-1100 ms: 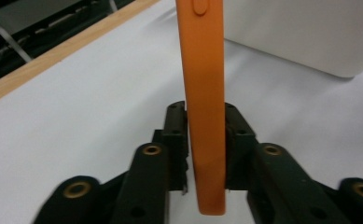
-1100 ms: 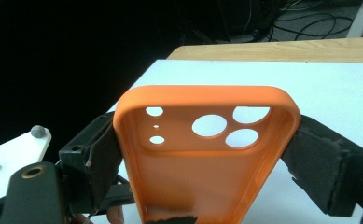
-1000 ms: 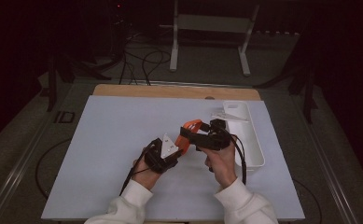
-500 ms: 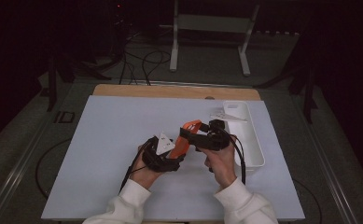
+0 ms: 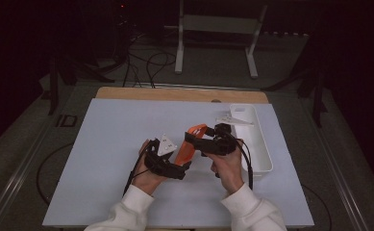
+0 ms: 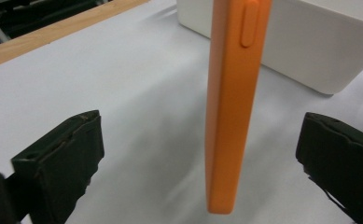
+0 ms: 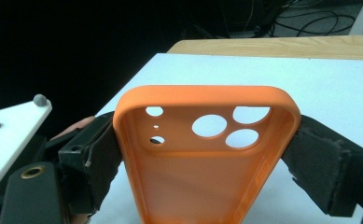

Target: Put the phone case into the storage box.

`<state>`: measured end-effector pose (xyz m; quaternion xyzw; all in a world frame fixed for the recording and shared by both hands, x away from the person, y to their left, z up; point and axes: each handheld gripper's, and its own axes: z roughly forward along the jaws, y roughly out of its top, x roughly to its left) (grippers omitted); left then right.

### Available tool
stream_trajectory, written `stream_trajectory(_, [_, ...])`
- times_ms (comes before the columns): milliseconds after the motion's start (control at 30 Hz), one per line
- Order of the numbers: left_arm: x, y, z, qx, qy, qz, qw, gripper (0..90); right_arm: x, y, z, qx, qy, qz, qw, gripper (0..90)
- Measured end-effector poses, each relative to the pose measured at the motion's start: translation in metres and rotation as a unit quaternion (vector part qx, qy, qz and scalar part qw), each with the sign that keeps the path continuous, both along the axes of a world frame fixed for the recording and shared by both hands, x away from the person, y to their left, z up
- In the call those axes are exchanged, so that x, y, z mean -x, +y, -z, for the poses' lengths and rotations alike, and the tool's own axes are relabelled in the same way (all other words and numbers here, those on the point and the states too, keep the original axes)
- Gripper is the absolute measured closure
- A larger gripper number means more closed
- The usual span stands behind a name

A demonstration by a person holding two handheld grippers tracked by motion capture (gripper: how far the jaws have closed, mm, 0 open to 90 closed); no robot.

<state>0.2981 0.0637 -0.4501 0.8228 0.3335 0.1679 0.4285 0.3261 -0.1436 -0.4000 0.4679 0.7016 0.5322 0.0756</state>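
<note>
- Between the right gripper (image 7: 207, 154) pads (image 7: 317, 170), an orange phone case (image 7: 202, 158) is clamped by its two long edges, camera cut-outs at the far end and the hollow side facing the camera.
- Seen from above, that case (image 5: 190, 144) hangs clear of the white table mat (image 5: 107, 144), tilted, its lower end just beside the left gripper (image 5: 177, 168).
- Left gripper jaws have just been opening and now stand wide apart; in the left gripper view (image 6: 202, 154) the case's thin edge (image 6: 230, 112) sits between the fingers (image 6: 62, 158), touching neither.
- A white bin (image 5: 259, 144) lies just past the right hand (image 5: 228, 166), near the mat's right edge.
- Risk: the right pads alone now carry the case, and they hold a soft, flexible rim. It looks like silicone, though the dim light makes that hard to confirm. A hard squeeze could bow the sides until it pops out.
- Risk: swinging toward the bin, the dangling lower end could catch on the open left fingers and twist the case in the grip.
- Risk: if the left jaws close again off-centre, one finger would push the edge sideways rather than pinch it.
</note>
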Motion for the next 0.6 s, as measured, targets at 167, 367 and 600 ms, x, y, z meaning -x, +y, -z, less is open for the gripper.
stream_trajectory(167, [0.000, 0.004, -0.001, 0.007, 0.001, -0.005, 1.0000, 0.8, 0.000, 0.000, 0.000, 0.005, -0.004, 0.002, 1.0000, 16.0])
stream_trajectory(367, [-0.001, 0.010, -0.003, 0.014, 0.004, -0.012, 0.9998, 0.7, 0.000, 0.002, -0.002, 0.015, -0.010, 0.001, 0.9998, 16.0])
stream_trajectory(600, [0.001, 0.019, -0.005, 0.015, 0.001, -0.017, 0.9997, 0.1, -0.002, 0.001, -0.006, 0.025, -0.016, 0.002, 0.9995, 16.0])
